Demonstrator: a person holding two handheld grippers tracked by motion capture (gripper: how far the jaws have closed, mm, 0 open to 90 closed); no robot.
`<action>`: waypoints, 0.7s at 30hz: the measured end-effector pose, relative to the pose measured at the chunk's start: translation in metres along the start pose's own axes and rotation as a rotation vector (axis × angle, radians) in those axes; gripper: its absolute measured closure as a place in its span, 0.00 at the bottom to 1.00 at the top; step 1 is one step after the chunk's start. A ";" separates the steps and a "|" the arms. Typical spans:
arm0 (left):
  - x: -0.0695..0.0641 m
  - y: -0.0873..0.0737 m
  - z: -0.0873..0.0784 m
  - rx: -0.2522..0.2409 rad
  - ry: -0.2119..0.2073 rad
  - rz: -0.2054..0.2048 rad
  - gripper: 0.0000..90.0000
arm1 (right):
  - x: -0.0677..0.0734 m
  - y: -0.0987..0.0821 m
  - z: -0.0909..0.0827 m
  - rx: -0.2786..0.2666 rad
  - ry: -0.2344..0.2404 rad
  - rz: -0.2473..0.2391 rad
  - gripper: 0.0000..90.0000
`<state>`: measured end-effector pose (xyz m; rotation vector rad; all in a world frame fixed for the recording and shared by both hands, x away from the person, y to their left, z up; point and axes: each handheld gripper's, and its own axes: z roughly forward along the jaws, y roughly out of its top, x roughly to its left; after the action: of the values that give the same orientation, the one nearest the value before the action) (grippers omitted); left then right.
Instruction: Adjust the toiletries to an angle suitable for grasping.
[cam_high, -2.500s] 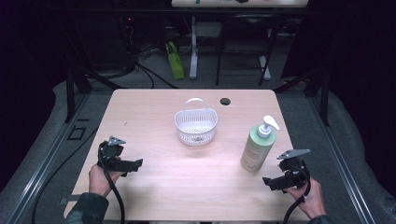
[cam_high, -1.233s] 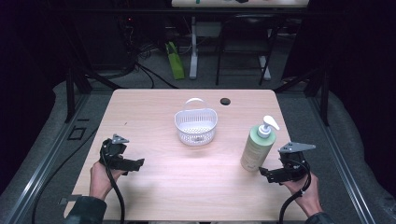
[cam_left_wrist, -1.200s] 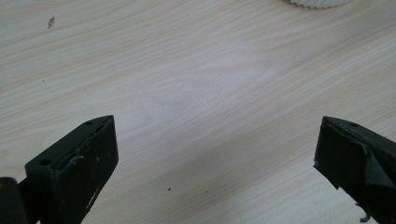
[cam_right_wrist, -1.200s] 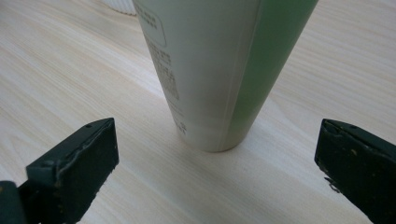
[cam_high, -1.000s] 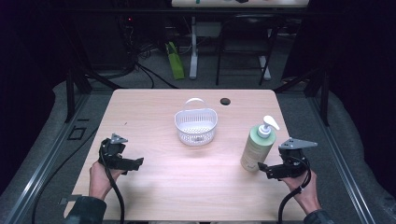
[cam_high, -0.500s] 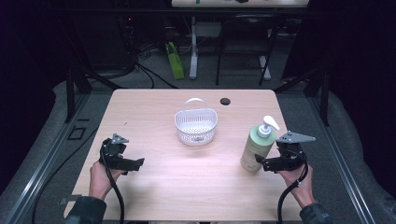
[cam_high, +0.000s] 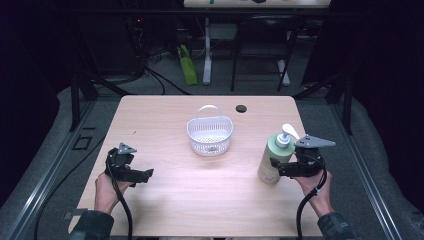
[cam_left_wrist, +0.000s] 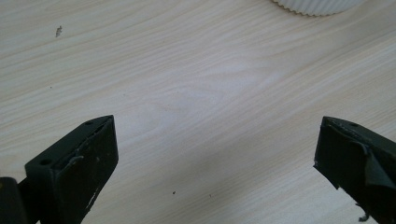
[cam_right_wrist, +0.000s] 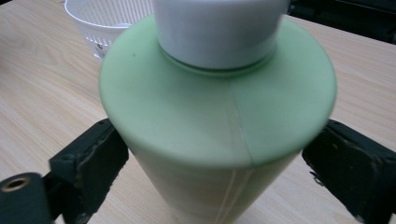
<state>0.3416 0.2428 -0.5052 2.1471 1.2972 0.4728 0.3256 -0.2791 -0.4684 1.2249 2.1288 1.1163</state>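
A pale green pump bottle (cam_high: 271, 156) with a white pump head stands upright on the right side of the wooden table (cam_high: 200, 205). My right gripper (cam_high: 274, 168) reaches in from the right at its lower body. Its jaws have just been closing, and in the right gripper view the bottle (cam_right_wrist: 215, 116) sits between them with both black pads against its sides; the gripper (cam_right_wrist: 215, 175) is shut on it. My left gripper (cam_high: 146, 174) rests low at the table's left front, open, with bare wood between its jaws (cam_left_wrist: 215, 168).
A white slotted basket (cam_high: 210, 135) with a handle stands at the table's middle, left of and beyond the bottle. A small black disc (cam_high: 241, 108) lies near the far edge. Dark floor, cables and stands surround the table.
The right gripper has moved left and slightly away from the person, up to the bottle, and now brackets its lower body. The left gripper has stayed in place.
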 end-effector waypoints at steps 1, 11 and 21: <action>0.000 0.000 0.000 0.001 0.003 -0.001 0.00 | 0.001 0.001 0.000 -0.004 -0.003 0.000 0.09; -0.001 0.000 0.000 0.003 0.003 0.004 0.00 | 0.005 0.003 0.003 -0.017 -0.018 -0.006 0.13; -0.002 0.000 -0.001 0.002 0.009 0.011 0.00 | 0.010 0.004 0.007 -0.026 -0.009 -0.020 0.13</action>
<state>0.3403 0.2414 -0.5045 2.1571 1.2924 0.4860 0.3275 -0.2663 -0.4686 1.1920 2.1083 1.1244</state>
